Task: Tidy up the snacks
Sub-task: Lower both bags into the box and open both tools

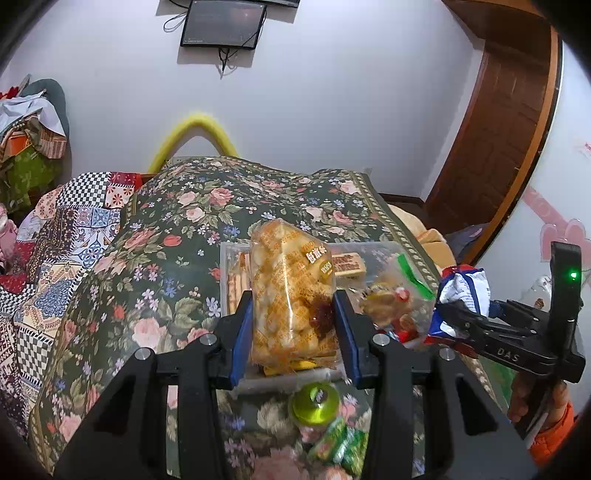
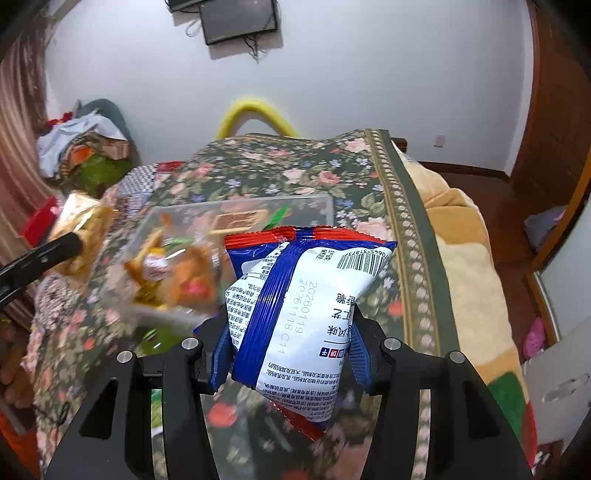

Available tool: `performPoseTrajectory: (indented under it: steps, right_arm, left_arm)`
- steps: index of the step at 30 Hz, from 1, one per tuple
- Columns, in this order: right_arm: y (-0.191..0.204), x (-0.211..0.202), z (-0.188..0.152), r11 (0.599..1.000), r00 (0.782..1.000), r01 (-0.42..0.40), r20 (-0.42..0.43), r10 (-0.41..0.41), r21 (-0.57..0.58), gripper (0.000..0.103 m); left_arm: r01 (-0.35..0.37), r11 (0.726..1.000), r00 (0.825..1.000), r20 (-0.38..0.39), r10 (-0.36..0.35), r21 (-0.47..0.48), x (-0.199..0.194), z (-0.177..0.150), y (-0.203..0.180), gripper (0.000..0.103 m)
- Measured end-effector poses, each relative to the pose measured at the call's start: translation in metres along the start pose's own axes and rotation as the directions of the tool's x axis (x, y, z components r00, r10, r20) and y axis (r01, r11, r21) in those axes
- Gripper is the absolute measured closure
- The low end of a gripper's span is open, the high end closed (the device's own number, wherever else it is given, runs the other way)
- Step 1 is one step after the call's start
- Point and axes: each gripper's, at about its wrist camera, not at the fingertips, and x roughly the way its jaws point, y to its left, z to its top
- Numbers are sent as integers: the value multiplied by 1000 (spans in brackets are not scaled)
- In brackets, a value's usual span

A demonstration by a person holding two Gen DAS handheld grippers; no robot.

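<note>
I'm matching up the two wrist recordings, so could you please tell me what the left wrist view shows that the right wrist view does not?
Only the left wrist view: the left tool clamped on a clear bag of golden puffs, a green jelly cup and green candy packets on the cloth.

Only the right wrist view: the printed back and barcode of the blue-and-white snack bag in the right tool, and a yellow blanket beside the cloth.

Both: the clear plastic bin holding snacks, the floral cloth, and the wall screen.

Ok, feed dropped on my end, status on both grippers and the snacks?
Left gripper shut on puffed-snack bag. Right gripper shut on blue-white packet. Clear bin ahead, part filled. Nothing blocking.
</note>
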Motion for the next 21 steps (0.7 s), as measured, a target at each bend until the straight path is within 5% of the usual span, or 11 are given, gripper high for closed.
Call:
performPoseTrajectory:
  steps: [11, 21]
  right_arm:
    - [6, 47, 28, 999, 999, -15, -30, 14, -49, 54]
    - [15, 65, 24, 994, 998, -22, -61, 16, -102, 50]
  left_arm:
    - [-37, 999, 997, -65, 37, -10, 66, 14, 12, 62]
    - [-74, 997, 994, -79, 73, -8, 86, 17, 17, 62]
